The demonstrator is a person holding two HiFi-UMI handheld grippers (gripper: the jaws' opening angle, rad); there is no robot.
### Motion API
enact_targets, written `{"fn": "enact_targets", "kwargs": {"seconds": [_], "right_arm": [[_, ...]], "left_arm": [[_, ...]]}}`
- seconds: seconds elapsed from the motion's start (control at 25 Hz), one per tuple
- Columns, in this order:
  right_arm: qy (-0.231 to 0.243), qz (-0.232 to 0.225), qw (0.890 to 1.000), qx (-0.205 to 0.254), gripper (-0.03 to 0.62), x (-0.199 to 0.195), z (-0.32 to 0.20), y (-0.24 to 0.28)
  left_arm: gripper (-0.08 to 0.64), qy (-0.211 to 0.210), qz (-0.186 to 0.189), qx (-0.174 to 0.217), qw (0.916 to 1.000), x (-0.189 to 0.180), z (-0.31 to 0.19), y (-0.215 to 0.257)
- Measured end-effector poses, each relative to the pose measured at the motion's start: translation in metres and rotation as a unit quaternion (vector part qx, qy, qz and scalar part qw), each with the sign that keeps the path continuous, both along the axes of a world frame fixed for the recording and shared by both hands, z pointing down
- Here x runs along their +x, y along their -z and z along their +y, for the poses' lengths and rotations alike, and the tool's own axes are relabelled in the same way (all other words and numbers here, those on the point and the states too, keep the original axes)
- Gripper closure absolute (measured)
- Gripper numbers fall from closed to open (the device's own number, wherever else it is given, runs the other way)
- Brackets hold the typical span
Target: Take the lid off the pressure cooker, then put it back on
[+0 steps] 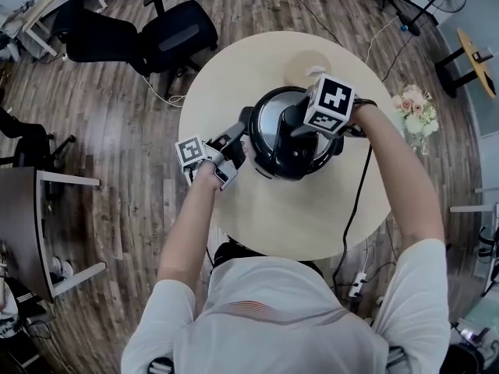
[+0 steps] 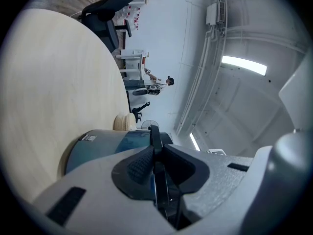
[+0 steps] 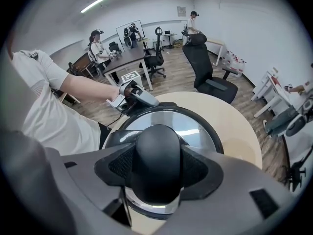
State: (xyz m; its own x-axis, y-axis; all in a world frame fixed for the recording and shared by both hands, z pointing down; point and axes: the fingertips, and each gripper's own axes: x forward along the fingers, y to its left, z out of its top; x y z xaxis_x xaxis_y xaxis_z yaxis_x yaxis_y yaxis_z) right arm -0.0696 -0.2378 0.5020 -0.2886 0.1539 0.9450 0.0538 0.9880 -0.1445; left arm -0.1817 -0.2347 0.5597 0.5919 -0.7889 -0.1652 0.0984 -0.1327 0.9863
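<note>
Head view first: the pressure cooker sits mid-way across the round table, with its lid on. Your right gripper points down onto the top. Your left gripper is in at the cooker's left flank.

Left gripper view: your fingers are narrow, pinched on a thin black edge jutting from the grey-blue body. It's probably the side handle, though the angle is too tight to be sure.

Right gripper view: your fingers stand at a middling spread and clamp the black knob from both sides, pads pressed on it. The shiny lid is seated on the pot below, and your left gripper shows at its far rim.
</note>
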Motion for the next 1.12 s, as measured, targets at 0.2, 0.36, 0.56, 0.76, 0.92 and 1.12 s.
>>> {"fn": "enact_targets", "kwargs": {"seconds": [0.2,0.36,0.56,0.76,0.92,1.12], "right_arm": [[-0.006,0.003,1.000,0.005,0.310,0.001,-0.001,0.000],[-0.020,0.002,1.000,0.009,0.310,-0.001,-0.001,0.001],[-0.016,-0.017,1.000,0.016,0.243,-0.002,0.007,0.005],[-0.065,-0.114,0.989,0.068,0.202,-0.005,-0.011,0.043],[-0.163,-0.219,0.953,0.130,0.201,0.008,-0.030,0.088],[-0.297,-0.335,0.877,0.173,0.201,0.041,-0.043,0.136]], "left_arm": [[0.492,0.004,-0.006,0.002,1.0000,0.001,0.000,-0.001],[0.472,0.013,-0.035,0.014,0.9992,-0.003,-0.001,0.000],[0.343,0.030,-0.034,0.009,0.9989,-0.013,0.001,0.007],[0.276,0.050,-0.162,0.017,0.9853,-0.033,0.004,0.018],[0.276,0.081,-0.294,0.046,0.9511,-0.047,0.007,0.053],[0.276,0.097,-0.478,0.131,0.8633,-0.038,0.004,0.120]]}}
